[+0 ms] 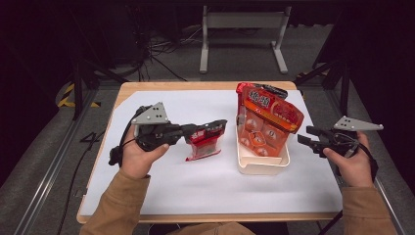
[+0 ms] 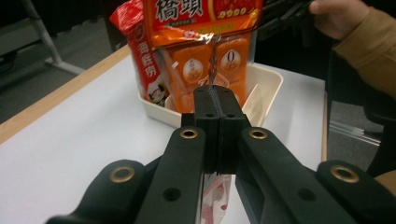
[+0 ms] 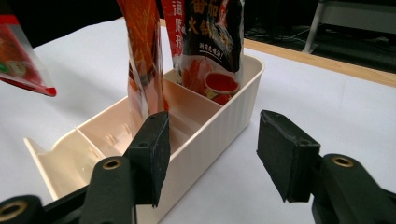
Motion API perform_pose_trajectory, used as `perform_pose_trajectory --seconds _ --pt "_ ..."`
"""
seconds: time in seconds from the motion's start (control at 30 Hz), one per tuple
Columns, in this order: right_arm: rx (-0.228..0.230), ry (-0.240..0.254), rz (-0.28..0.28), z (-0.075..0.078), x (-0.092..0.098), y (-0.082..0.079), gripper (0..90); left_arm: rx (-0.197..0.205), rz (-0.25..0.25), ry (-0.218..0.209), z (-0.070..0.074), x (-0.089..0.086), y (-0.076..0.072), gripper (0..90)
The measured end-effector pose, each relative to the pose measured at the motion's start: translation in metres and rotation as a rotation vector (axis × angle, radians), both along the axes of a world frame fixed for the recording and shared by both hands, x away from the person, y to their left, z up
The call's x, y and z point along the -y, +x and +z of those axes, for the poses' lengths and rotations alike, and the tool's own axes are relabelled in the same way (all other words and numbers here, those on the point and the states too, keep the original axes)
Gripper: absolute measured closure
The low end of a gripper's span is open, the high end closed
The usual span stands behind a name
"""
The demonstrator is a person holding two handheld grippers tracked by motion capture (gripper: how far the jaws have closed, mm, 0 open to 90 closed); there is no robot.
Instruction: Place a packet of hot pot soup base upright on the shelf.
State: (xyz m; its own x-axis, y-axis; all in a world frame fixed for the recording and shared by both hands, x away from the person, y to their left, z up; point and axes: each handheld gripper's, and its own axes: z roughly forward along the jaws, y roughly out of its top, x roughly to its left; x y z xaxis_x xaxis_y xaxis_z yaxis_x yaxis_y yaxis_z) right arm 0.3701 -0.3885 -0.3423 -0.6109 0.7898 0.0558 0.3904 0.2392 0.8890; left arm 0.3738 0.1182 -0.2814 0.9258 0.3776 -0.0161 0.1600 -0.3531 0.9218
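Two grippers are at work over a table with a white sheet [image 1: 161,181] on it. One person holds both of them. The left gripper [image 1: 215,128] is up in the air above the sheet, and its jaws are squeezed tight on the top edge of a small red packet [image 1: 203,145]. The packet hangs down from the jaws and does not touch the table. In the left gripper view the two black pads are pressed flat together, and a bit of the red and white packet [image 2: 215,200] peeks out under them.

Just to the right of the hanging packet sits a cream box [image 1: 262,166] (it has thin walls inside that split it into parts). A big orange packet [image 1: 269,125] stands up in the box and leans a little. Behind it stands a red packet [image 1: 243,98], and a dark packet [image 3: 212,42] stands at the far end too. The small red packet is near the box but not in it.

The right gripper [image 1: 307,136] is on the other side of the box, close to its right wall. Its jaws are apart and hold nothing. In the right gripper view one pad [image 3: 152,156] sits in front of the box wall [image 3: 210,135] and the other is over the bare sheet.
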Motion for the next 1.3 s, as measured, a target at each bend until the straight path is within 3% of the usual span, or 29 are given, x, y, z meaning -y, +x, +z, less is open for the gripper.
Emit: perform_pose_trajectory --seconds 0.27,0.4,0.53,0.73,1.3 --pt "-0.006 -0.021 -0.012 -0.002 0.001 0.004 44.5 0.034 -0.045 -0.001 0.008 0.015 -0.002 90.0" --pt "-0.009 -0.034 -0.01 -0.004 0.001 0.008 43.4 0.017 -0.056 -0.005 0.013 0.025 -0.001 90.0" --pt "-0.004 -0.071 -0.024 -0.007 -0.001 0.013 39.9 0.03 -0.069 -0.004 0.015 0.033 0.0 90.0" --pt "0.003 -0.086 -0.034 -0.012 -0.001 0.018 38.3 0.047 -0.097 -0.01 0.018 0.045 0.002 90.0" --pt "-0.01 -0.089 -0.052 -0.021 0.005 0.021 38.6 0.092 -0.182 -0.017 0.019 0.087 0.011 90.0"
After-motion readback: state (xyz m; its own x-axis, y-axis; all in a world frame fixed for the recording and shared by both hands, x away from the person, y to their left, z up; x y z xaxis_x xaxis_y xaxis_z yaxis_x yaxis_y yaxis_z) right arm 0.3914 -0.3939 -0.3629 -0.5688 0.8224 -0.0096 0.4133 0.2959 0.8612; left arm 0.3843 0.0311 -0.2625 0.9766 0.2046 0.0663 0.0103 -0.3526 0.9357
